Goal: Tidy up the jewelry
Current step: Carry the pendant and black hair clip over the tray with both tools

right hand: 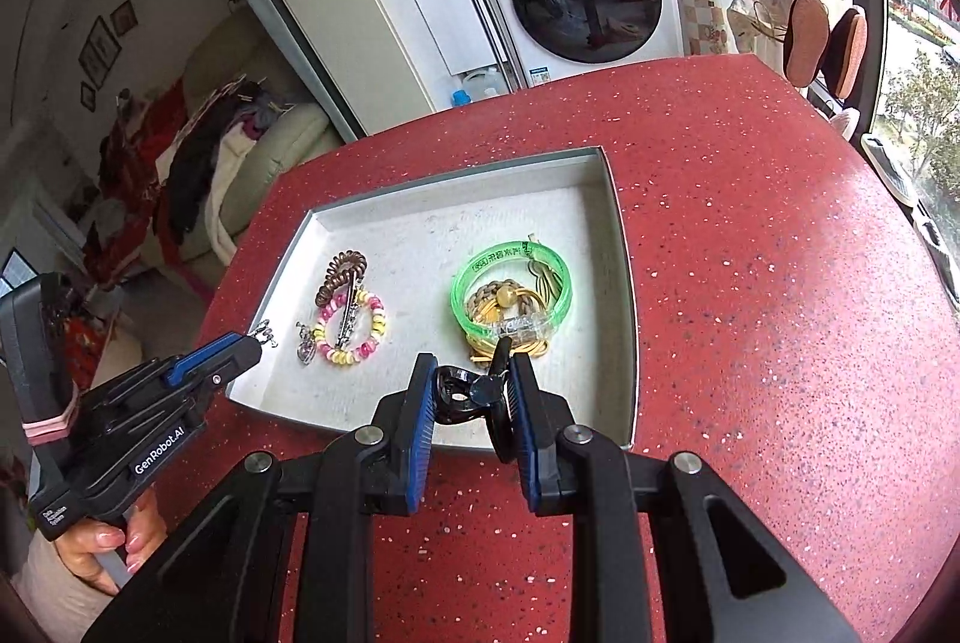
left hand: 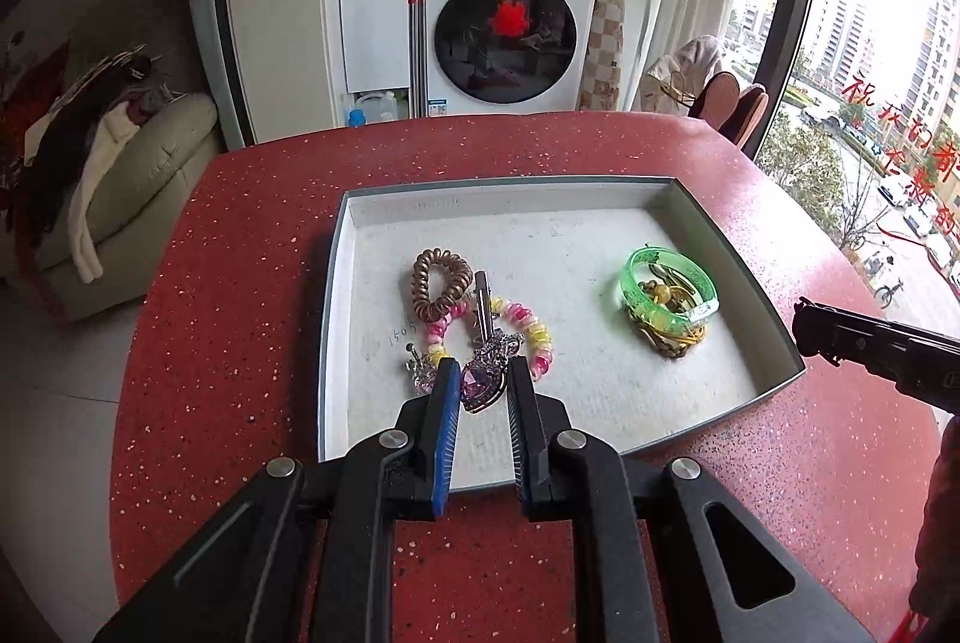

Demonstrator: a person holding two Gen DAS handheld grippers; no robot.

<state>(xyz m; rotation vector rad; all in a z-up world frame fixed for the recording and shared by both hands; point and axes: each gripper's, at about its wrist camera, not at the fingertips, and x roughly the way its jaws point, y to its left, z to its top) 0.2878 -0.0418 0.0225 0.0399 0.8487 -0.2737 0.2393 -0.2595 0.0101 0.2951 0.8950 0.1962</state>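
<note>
A shallow grey tray (left hand: 336,283) was set on a red speckled table (left hand: 240,235), and the jewelry was gathered inside it. The left gripper (left hand: 480,373) was clamped on a rhinestone brooch (left hand: 477,388) with a purple heart stone, held low over the tray's near left part. The right gripper (right hand: 471,379) was closed on a glossy black hair clip (right hand: 456,394) above the tray's near edge.

The brooch was judged light, rigid and delicate, its small stones liable to be knocked loose; it was best taken across the metal frame. The clip was judged hard, smooth plastic, apt to slip or twist unless pinched at its thick body. A brown coil tie (left hand: 435,283) and a pink and yellow coil tie (left hand: 528,331) were judged soft and springy. A green bangle (left hand: 669,286), lying over braided yellow cords at the tray's right, was judged stiff and possibly brittle.

"Panasonic" was read on the washing machine (left hand: 507,24), and "GenRobot.AI" on the left gripper's body in the right view. White characters were printed on the bangle, and red writing on the window, neither clearly made out. Faint handwriting resembling "1505" was seen on the tray floor.
</note>
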